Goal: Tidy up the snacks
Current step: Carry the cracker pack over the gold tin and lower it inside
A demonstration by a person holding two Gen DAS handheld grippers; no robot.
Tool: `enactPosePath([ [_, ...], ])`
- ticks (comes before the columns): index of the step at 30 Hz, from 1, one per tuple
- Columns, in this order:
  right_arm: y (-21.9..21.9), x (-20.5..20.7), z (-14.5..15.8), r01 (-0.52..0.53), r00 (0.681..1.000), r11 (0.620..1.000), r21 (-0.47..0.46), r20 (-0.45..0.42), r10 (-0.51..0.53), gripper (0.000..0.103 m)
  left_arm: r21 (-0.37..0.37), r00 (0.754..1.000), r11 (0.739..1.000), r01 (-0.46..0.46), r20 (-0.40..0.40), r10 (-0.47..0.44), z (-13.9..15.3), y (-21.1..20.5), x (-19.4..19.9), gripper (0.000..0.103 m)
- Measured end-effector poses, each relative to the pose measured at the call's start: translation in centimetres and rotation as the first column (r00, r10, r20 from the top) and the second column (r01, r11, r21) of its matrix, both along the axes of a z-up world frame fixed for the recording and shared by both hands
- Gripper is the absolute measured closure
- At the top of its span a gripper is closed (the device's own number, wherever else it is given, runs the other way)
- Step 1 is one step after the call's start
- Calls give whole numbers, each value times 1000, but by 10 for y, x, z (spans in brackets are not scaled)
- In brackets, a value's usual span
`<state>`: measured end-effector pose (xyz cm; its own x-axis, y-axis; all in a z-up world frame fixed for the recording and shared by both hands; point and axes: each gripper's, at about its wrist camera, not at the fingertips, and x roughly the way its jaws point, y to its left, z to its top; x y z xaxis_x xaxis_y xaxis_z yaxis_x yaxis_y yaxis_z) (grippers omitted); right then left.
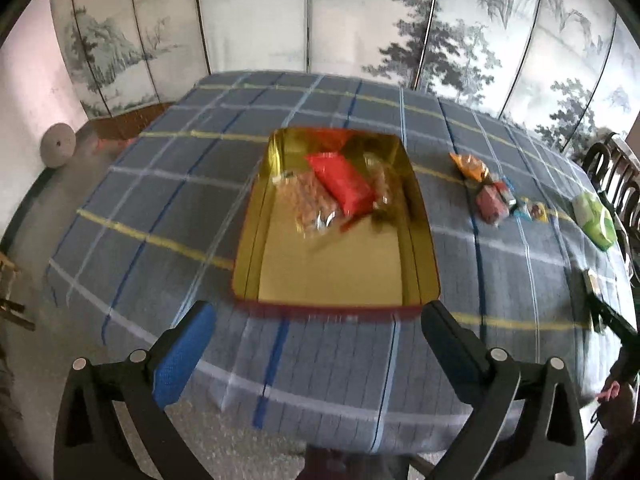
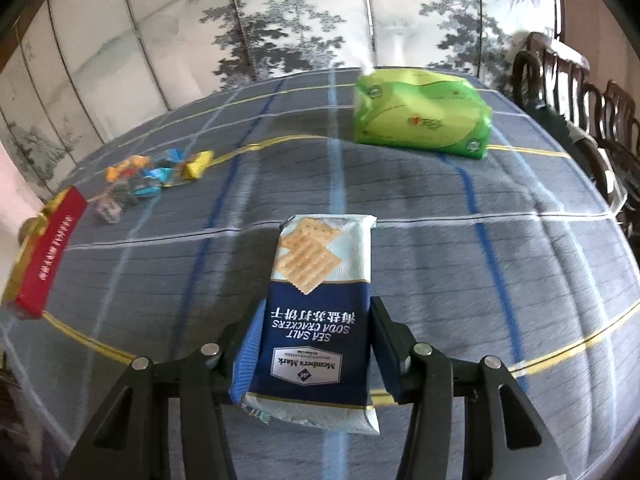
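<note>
A gold-lined tin box [image 1: 332, 276] with a red outer wall lies open on the checked tablecloth. Inside it are a red packet [image 1: 340, 182] and clear bags of nuts [image 1: 306, 200]. My left gripper [image 1: 316, 344] hangs wide open and empty above the table's near edge, short of the box. In the right wrist view my right gripper [image 2: 316, 344] is shut on a blue and white soda cracker pack [image 2: 320, 304], held just above the cloth. The box's red side [image 2: 50, 248] shows at the far left there.
Several small wrapped candies [image 2: 152, 174] lie in a cluster left of centre, also visible as candies [image 1: 500, 196] right of the box. A green tissue pack [image 2: 420, 118] sits at the back right. Dark wooden chairs [image 2: 580, 104] stand along the right edge. A painted folding screen [image 1: 320, 12] backs the table.
</note>
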<state>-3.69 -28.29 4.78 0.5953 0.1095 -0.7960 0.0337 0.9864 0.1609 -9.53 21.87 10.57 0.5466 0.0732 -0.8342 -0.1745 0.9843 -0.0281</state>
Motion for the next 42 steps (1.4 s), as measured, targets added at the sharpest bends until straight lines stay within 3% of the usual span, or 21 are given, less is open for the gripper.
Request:
enactPosePath([
  [6,37,-4,20,-66,998,996,62,17,65,52,32,998,999,-7,59,5,2,3,-23,2],
  [11,94,0,50,-192,981,974,121,55,187,52,-24,996,999,-29,80,31,2,12,-29,2],
  [20,234,28,95,-448,894,864,229,116,433,52,-83,994,994,-72,73,78,3,26,-36,2],
  [23,286,40,94,-520,854,823,228,98,512,52,-83,996,995,-55,61,60,3,28,-37,2],
  [30,369,55,74,-602,791,775,190,15,611,52,-33,998,999,-19,60,21,4,27,-40,2],
  [42,440,72,35,-621,753,763,179,-134,644,52,-58,998,998,-31,60,35,-1,45,-37,2],
])
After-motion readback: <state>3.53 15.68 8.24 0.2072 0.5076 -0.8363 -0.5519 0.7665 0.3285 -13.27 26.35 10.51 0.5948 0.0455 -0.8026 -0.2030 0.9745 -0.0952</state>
